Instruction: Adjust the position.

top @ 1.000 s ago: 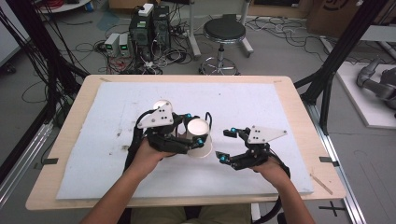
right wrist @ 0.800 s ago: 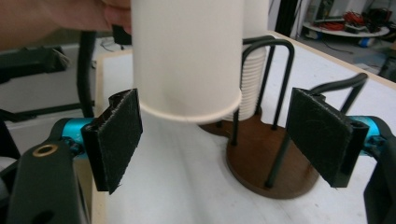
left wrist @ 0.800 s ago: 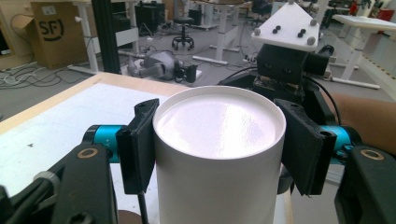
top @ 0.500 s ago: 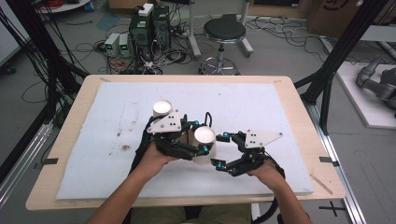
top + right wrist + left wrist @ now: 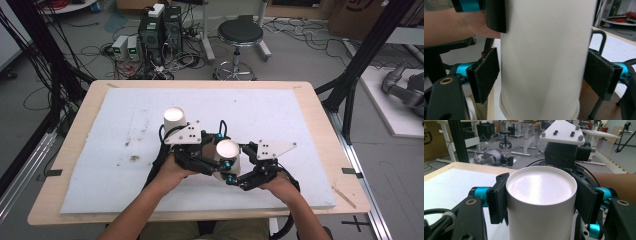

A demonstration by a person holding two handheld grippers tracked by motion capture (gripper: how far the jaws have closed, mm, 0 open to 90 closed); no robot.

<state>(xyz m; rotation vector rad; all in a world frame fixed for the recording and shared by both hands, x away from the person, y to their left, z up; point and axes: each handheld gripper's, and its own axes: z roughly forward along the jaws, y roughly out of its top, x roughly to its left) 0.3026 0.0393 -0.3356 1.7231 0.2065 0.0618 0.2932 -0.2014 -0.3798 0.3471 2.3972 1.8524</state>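
1. High view: the white paper cup (image 5: 227, 152), turned upside down with its flat bottom facing up, sits between the two hands near the front of the white foam mat (image 5: 310, 145) that covers the wooden counter (image 5: 345, 165). The left claw (image 5: 212, 162) comes to it from the left side and pinches its wall. The right claw (image 5: 234, 176) reaches to the same cup from the right and from a little nearer to the person. A second white upside-down paper cup (image 5: 175, 120) stands alone behind the left hand, apart from both claws.

2. Left gripper view: the cup (image 5: 541, 202) stands upright directly ahead, its long axis vertical. Both black pads (image 5: 497, 197) lie flat against its wall, so the left claw is pressed on the cup. The other gripper's body faces it from just behind the cup.

3. Right gripper view: the cup wall (image 5: 544, 57) rises vertically between the two felt pads (image 5: 486, 75). A thin gap seems to remain on each side, so I judge the right claw (image 5: 541, 75) to be spread around the cup, not pressing it. The left claw's pad holds the cup higher up, the right pads wait lower, close to the wide rim. The coming move depends on this: the cup is already centred in the right claw, which only needs to close.
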